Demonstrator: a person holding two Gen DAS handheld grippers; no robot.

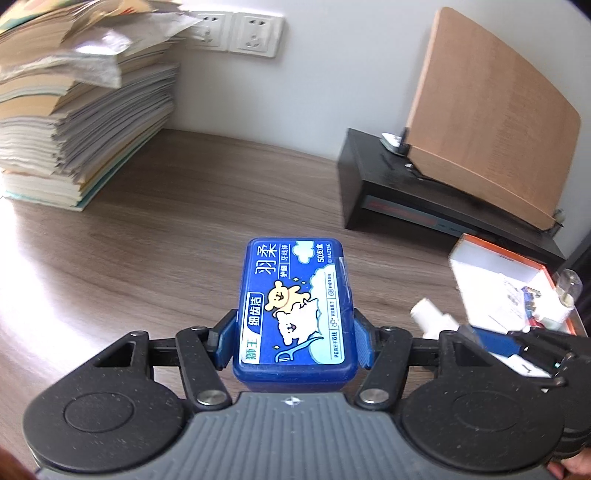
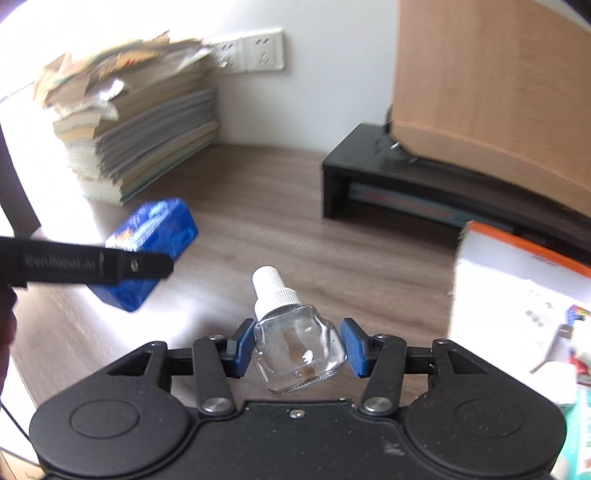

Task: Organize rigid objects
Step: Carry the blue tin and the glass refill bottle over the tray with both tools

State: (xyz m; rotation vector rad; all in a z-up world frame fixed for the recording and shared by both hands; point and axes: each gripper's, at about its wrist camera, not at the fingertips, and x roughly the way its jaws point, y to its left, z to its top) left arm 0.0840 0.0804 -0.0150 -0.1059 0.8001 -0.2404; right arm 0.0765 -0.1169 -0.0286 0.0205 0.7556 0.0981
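A home study or office desk: stacked books point(image 1: 74, 122), wall sockets point(image 1: 236, 33), black monitor riser point(image 1: 388, 181)

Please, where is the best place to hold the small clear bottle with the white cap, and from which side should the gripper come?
Grip the clear bottle across its wide glass body, pads on its two opposite sides, coming from its base end as the right gripper does now. The white cap is narrower, ridged and tapered, probably a poorer hold.

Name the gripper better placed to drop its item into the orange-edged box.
Right. The right gripper, holding the clear bottle, sits beside the open box; the left gripper with the blue case is farther off.
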